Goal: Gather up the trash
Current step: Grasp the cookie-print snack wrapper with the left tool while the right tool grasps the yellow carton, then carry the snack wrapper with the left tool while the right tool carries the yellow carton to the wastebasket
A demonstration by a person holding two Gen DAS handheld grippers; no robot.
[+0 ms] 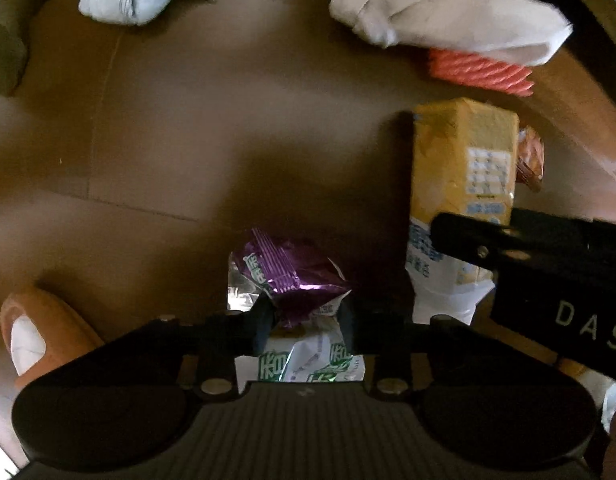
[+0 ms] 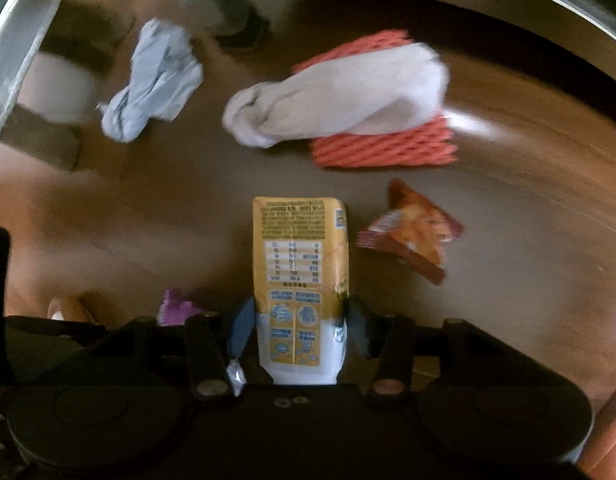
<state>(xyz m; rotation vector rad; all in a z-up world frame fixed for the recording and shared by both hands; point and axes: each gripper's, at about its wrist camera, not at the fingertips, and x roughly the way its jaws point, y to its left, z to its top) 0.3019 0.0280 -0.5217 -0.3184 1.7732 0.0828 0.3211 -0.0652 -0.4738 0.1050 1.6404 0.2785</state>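
Note:
My left gripper [image 1: 306, 322] is shut on a crumpled purple and silver snack wrapper [image 1: 292, 276], held above the brown floor. My right gripper [image 2: 300, 322] is shut on a yellow and white drink carton [image 2: 300, 264], which also shows in the left wrist view [image 1: 462, 168] with the right gripper's black body [image 1: 548, 264] beside it. On the floor lie a crumpled white tissue [image 2: 340, 100] over a red foam net [image 2: 384, 148], a pale blue crumpled paper [image 2: 152, 80] and an orange-brown snack packet [image 2: 412, 232].
A metal rail curves along the top and left edge in the right wrist view [image 2: 12, 48]. An orange slipper [image 1: 44, 332] sits at the lower left in the left wrist view. A dark shoe [image 2: 236, 28] is at the far top.

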